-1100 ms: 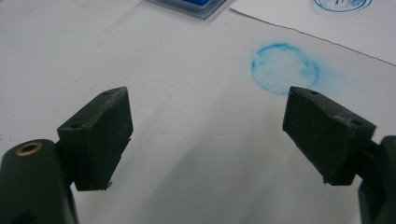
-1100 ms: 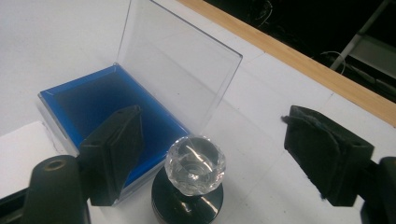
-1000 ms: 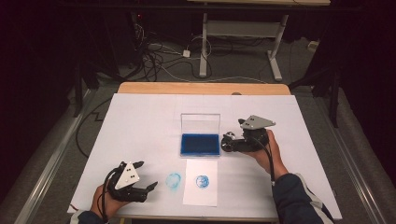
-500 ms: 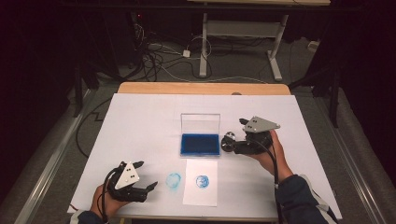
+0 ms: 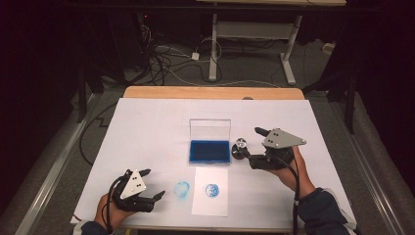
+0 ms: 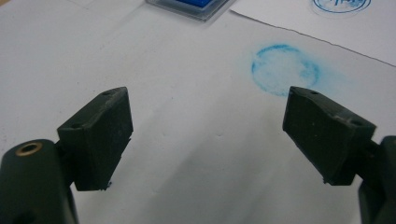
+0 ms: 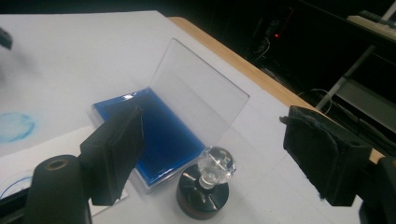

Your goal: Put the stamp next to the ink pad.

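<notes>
The right gripper [image 7: 212, 154], jaws wide and empty, faces the stamp [image 7: 204, 189] at six o'clock: probably light, rigid, its clear knob slippery, so grip the dark base.

Clearance around the centre of the surface

The ink pad [image 5: 209, 151] with its upright clear lid [image 5: 210, 129] and the stamp [image 5: 240, 148] just beside its right side block the centre; the far half and the left and right edges lie open.
</notes>
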{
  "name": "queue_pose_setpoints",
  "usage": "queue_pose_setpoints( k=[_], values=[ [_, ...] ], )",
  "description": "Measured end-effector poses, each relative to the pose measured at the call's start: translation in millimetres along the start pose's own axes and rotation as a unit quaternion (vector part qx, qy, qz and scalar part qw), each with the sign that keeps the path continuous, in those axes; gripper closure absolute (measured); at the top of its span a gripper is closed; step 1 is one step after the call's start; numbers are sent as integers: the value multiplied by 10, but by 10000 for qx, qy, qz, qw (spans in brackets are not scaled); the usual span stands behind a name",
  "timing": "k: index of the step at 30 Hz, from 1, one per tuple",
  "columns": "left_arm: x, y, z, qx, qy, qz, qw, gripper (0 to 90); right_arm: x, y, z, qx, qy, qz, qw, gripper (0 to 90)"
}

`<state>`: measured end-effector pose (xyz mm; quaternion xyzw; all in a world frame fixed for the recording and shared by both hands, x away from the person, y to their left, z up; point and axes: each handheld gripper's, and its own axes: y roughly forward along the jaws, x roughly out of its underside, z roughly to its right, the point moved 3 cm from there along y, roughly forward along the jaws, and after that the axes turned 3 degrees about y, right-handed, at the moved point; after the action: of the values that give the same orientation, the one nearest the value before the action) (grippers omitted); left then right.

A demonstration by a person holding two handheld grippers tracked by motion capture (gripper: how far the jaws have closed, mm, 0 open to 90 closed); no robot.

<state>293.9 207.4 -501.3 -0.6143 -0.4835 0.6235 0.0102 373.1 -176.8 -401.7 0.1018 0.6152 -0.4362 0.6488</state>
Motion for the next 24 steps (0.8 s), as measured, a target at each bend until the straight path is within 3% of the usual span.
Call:
queue_pose_setpoints(
  k=[3,11,19,24],
  values=[
    [-5,-7,-5,-32,-16,29,10000,151,15,-70,-29,-11,-122,11,9999,201],
    [-5,6,2,-16,14,-16,10000,151,95,-275,-87,38,-196,161,9997,201],
    [-8,10,6,-21,7,-19,10000,151,228,-384,-125,91,-274,138,9995,199],
    [-3,1,-8,-69,-53,-4,10000,150,292,-452,-137,176,-317,337,9988,205]
  ],
)
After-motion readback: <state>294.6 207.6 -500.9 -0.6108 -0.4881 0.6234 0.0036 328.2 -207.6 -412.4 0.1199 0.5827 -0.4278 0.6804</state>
